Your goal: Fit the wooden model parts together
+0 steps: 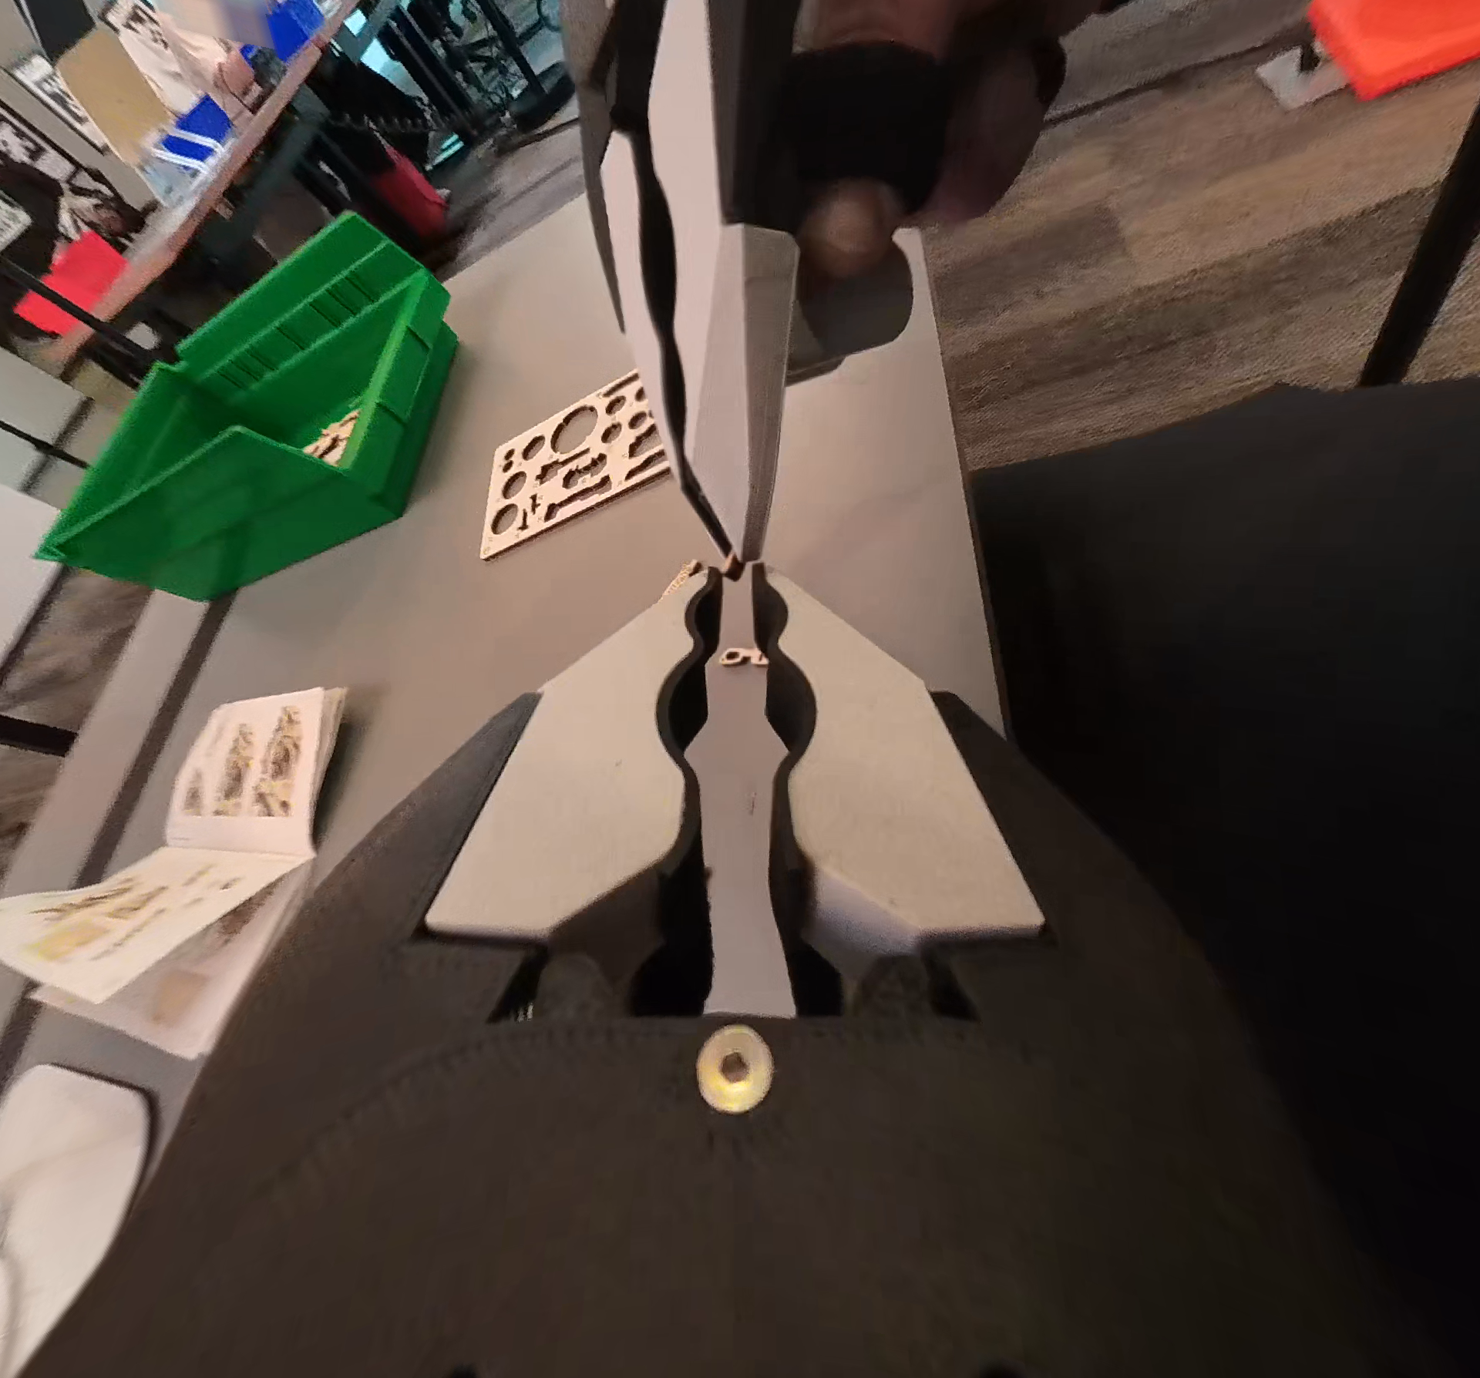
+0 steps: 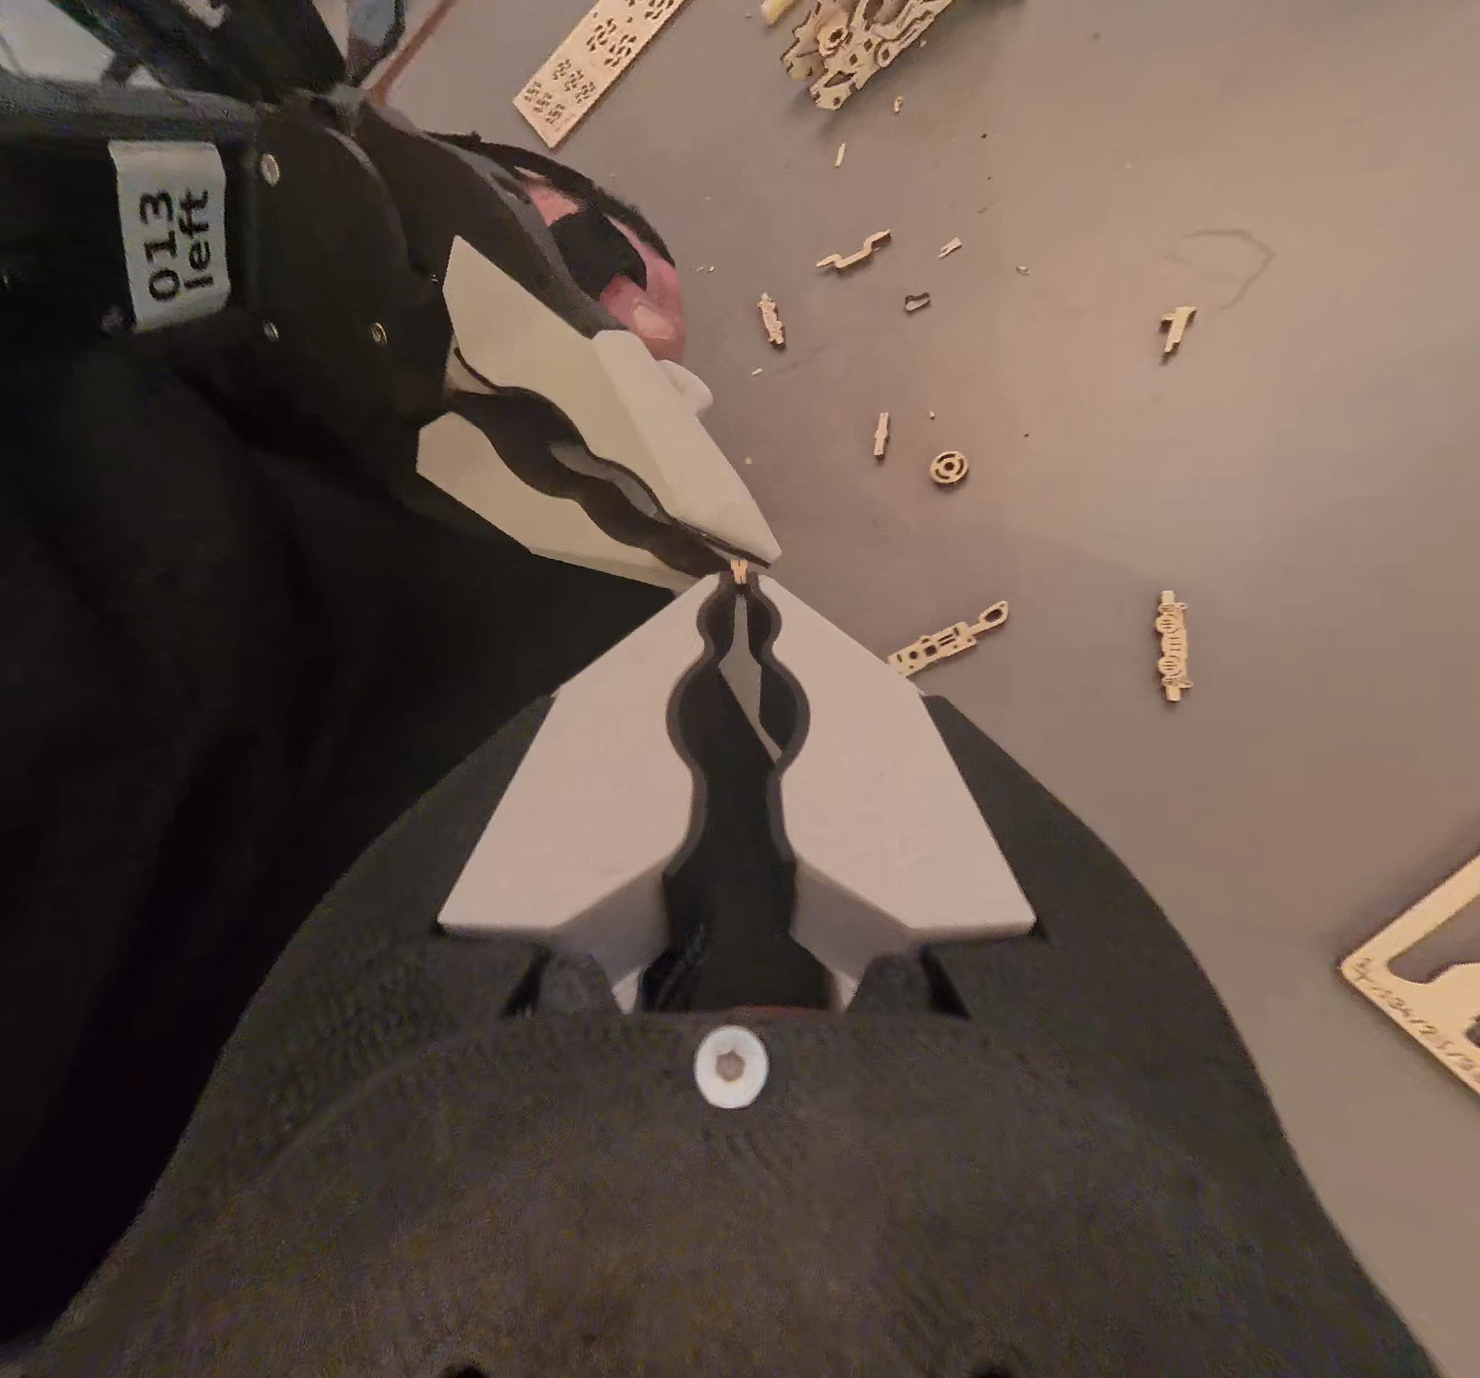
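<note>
My left gripper (image 1: 732, 572) and my right gripper (image 2: 740, 580) meet tip to tip above the grey table (image 1: 384, 619). A tiny pale wooden part (image 1: 730, 563) is pinched where the tips touch, and it also shows in the right wrist view (image 2: 741, 572). Both pairs of jaws are nearly closed on it; I cannot tell if it is one piece or two. In the left wrist view the right gripper (image 1: 733, 548) comes down from above, held by a hand (image 1: 849, 218). In the right wrist view the left gripper (image 2: 749, 556) enters from the upper left. A partly built wooden model (image 2: 889, 2) lies on the table.
Green bins (image 1: 240, 459), a punched wooden sheet (image 1: 569, 467) and an open instruction booklet (image 1: 240, 779) lie to the left. Loose wooden pieces (image 2: 949, 639), a small gear (image 2: 951, 468), a punched strip (image 2: 625, 26) and another sheet (image 2: 1409, 1003) are scattered about. The table edge (image 1: 953, 459) is on the right. My two grippers' fingertips are within a few centimetres of each other. From either gripper's tips it is about 30 centimetres to the partly built wooden model (image 2: 889, 2).
</note>
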`<state>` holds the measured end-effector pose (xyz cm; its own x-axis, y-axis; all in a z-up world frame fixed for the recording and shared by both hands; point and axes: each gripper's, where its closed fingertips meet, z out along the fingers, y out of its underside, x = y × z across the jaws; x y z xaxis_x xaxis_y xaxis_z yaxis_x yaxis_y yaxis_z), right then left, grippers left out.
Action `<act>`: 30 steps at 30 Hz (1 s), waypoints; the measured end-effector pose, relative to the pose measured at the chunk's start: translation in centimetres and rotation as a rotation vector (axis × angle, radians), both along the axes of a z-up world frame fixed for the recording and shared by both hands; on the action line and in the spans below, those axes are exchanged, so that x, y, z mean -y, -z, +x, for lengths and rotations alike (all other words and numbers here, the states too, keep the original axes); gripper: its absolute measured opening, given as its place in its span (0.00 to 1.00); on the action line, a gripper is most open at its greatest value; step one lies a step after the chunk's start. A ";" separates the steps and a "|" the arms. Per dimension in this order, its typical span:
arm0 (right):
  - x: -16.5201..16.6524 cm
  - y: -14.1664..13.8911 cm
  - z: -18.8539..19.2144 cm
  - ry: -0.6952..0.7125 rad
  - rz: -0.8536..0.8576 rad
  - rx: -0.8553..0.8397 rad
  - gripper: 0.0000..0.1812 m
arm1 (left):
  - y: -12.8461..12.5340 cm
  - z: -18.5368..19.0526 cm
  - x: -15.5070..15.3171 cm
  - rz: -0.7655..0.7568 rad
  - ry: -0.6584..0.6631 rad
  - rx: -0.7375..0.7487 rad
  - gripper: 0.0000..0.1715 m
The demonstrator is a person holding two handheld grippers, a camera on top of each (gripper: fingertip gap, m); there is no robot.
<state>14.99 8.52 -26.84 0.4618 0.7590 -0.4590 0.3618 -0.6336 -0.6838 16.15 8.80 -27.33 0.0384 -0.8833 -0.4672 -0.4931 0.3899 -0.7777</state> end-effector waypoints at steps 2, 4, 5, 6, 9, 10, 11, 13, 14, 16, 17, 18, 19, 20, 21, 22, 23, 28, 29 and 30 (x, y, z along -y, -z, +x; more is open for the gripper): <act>0.3 0.0 0.0 -0.002 -0.048 -0.024 0.00 | 0.0 0.0 0.2 0.046 0.006 -0.010 0.01; 0.4 0.0 0.0 0.003 -0.084 -0.047 0.00 | -0.1 0.1 0.3 0.086 0.006 -0.015 0.01; 0.5 0.0 0.1 0.005 -0.099 -0.050 0.00 | -0.1 0.1 0.4 0.096 0.007 -0.024 0.01; 0.6 0.0 0.1 0.005 -0.111 -0.051 0.00 | 0.0 0.1 0.5 0.108 0.011 -0.035 0.01; 0.4 0.0 0.1 0.015 -0.104 -0.051 0.00 | 0.0 0.1 0.4 0.095 -0.006 -0.036 0.00; 0.3 0.0 0.2 0.015 -0.091 -0.044 0.00 | 0.1 0.1 0.3 0.079 -0.011 -0.036 0.00; 0.3 0.0 0.2 0.013 -0.069 -0.038 0.01 | 0.1 0.1 0.3 0.074 -0.012 -0.036 0.00; 0.2 -0.1 0.2 0.008 -0.032 -0.033 0.01 | 0.0 0.1 0.3 0.016 -0.009 -0.013 0.00; 0.1 -0.2 0.2 0.005 -0.010 -0.031 0.03 | -0.2 0.1 0.2 -0.012 -0.010 0.006 0.00; -0.1 -0.8 0.2 -0.015 0.088 -0.019 0.02 | -0.4 0.1 0.4 -0.088 0.007 0.036 0.00; -0.2 -1.0 0.3 -0.028 0.147 0.007 0.03 | -0.6 0.1 0.5 -0.130 0.016 0.057 0.00; -0.1 -1.1 0.4 -0.047 0.187 0.031 0.03 | -0.8 0.1 0.6 -0.169 0.026 0.071 0.00; -0.1 -1.4 0.3 -0.070 0.230 0.043 0.03 | -0.9 0.2 0.8 -0.208 0.046 0.083 0.00; 0.1 -1.5 0.2 -0.098 0.271 0.054 0.02 | -1.1 0.2 0.8 -0.242 0.057 0.099 0.00; 0.2 -1.4 0.2 -0.122 0.293 0.084 0.03 | -1.4 0.1 0.8 -0.273 0.058 0.121 0.00; 0.3 -1.4 0.3 -0.147 0.316 0.109 0.03 | -1.7 0.1 0.9 -0.306 0.070 0.139 0.00; 0.4 -1.6 0.2 -0.168 0.353 0.115 0.02 | -1.8 0.1 1.0 -0.328 0.082 0.148 0.00; 1.0 -2.3 -0.3 -0.268 0.450 0.143 0.01 | -1.9 0.1 1.7 -0.352 0.132 0.136 0.00; 1.1 -2.1 -0.3 -0.286 0.452 0.157 0.01 | -1.8 0.1 1.8 -0.345 0.140 0.125 0.00; 1.3 -2.1 -0.3 -0.303 0.458 0.165 0.01 | -1.7 0.1 1.9 -0.340 0.147 0.118 0.00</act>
<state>14.64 7.21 -24.77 0.2306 0.9730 0.0078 0.6064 -0.1374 -0.7832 16.21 6.87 -25.60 -0.0647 -0.9870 -0.1472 -0.3507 0.1606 -0.9226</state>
